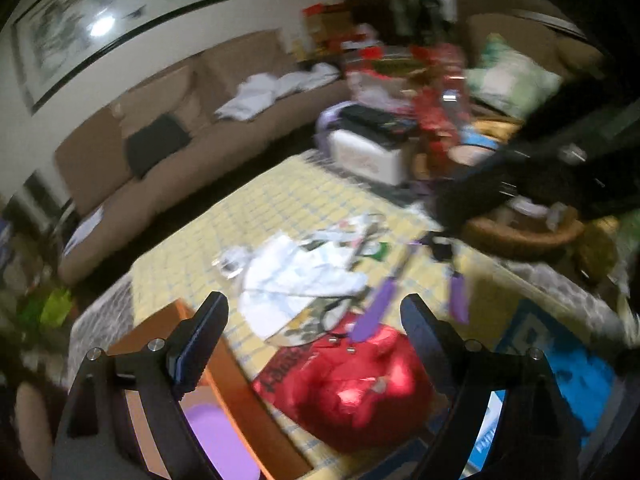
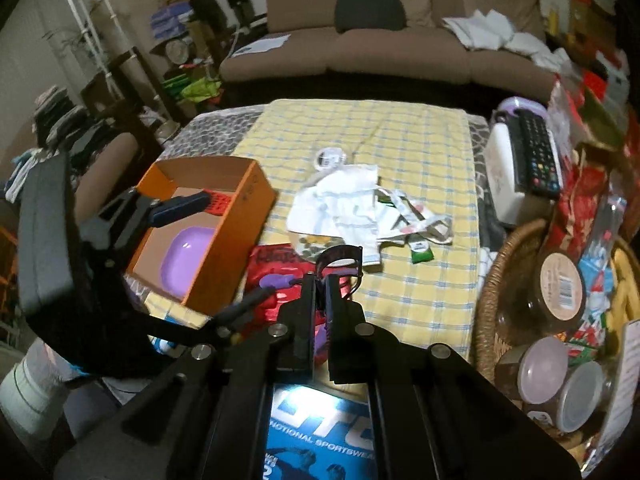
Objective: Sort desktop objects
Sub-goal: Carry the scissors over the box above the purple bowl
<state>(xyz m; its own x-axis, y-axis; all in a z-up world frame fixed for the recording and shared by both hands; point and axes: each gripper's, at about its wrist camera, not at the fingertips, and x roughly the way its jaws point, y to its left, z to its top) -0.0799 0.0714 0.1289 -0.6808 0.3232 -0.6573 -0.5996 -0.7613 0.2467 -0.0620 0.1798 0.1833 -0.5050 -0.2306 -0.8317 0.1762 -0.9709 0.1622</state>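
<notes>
My right gripper [image 2: 319, 280] is shut on a purple-handled tool [image 2: 276, 281] with a black loop, held above a red foil bag [image 2: 272, 300]. In the left wrist view the purple tool [image 1: 378, 306] hangs over the red bag [image 1: 360, 392], with the right gripper's dark body [image 1: 532, 176] at the right. My left gripper [image 1: 316, 312] is open and empty above the table's near edge; it shows in the right wrist view [image 2: 180, 204] over an orange cardboard box [image 2: 240, 216] holding a purple bowl [image 2: 188, 256]. Crumpled white papers [image 2: 340, 204] and a green packet [image 2: 422, 254] lie on the yellow checked cloth [image 2: 400, 144].
A wicker basket [image 2: 496, 280] with jars [image 2: 560, 292] stands at the right. A white box with a black remote [image 2: 536, 152] sits at the back right. A blue magazine [image 2: 320, 440] lies at the near edge. A brown sofa [image 2: 400, 48] stands beyond the table.
</notes>
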